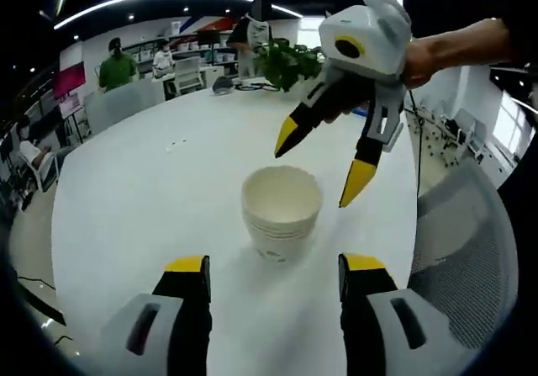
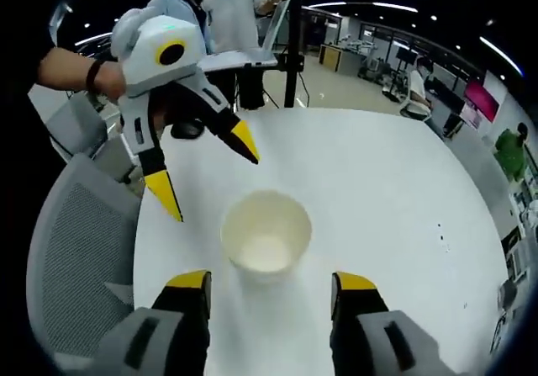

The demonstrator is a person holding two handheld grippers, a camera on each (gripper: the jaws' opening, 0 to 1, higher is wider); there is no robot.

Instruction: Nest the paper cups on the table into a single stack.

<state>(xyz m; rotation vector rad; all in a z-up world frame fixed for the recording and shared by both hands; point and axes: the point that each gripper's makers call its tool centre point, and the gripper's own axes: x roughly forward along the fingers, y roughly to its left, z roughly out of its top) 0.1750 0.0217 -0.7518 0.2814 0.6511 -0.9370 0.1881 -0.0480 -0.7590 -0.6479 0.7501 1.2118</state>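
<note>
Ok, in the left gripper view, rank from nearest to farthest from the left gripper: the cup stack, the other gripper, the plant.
From the left gripper:
1. Cup stack, just ahead, centred on the white table.
2. Right gripper, open, above and right of the stack.
3. Plant, at the table's far edge.

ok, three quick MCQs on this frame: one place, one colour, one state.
1. Where is the cup stack?
A. on the grey chair
B. on the white table, between the two grippers
C. held in the air

2. What colour are the fingertips?
A. yellow
B. red
C. green

3. How are the right gripper fingers?
A. shut on the stack
B. shut on nothing
C. open, either side of the stack

Answers: 1 B, the stack stands on the tabletop; 2 A, the tips are yellow; 3 C, the fingers are spread, not touching the cups.
</note>
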